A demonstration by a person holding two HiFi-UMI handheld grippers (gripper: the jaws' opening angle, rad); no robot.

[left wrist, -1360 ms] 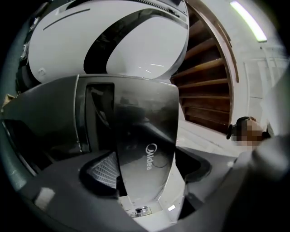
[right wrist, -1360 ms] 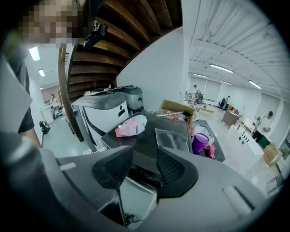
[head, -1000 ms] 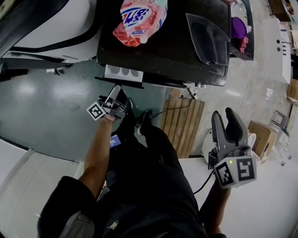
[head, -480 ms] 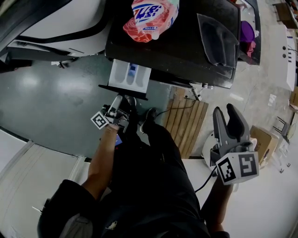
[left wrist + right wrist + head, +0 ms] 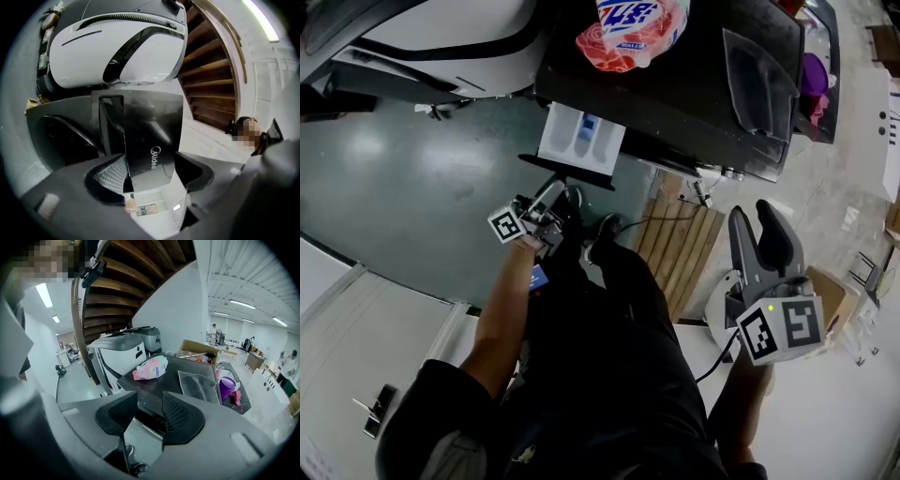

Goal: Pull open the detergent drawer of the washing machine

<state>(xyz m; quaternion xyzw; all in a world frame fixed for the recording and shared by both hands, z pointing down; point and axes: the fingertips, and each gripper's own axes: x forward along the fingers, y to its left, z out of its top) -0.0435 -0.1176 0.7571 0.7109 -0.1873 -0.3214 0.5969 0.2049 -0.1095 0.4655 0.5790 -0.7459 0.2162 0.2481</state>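
- Fingers on my left gripper [image 5: 551, 195] are closing on the dark front of the detergent drawer [image 5: 581, 141]. The front sits between them, and both pads look to be pressed up against its sides. I think I hold it this way so it cannot slip when I pull.
- My left arm reaches out low, because the drawer is at the front of the washing machine [image 5: 675, 84], up by its top corner.
- The drawer sticks out from the machine, towards me. I can see its white inside with a blue part, so I think the job is almost done. One more little pull may be all it needs.
- A pink and white soap bag [image 5: 633, 23] lies flat on the dark top of the machine, just behind the drawer. I guess it waits there to be poured in.
- My right gripper [image 5: 757, 217] is far off to the side, well away from the drawer. Its fingers stand a little apart, with nothing between them. I think I keep it there so it is not in the way.
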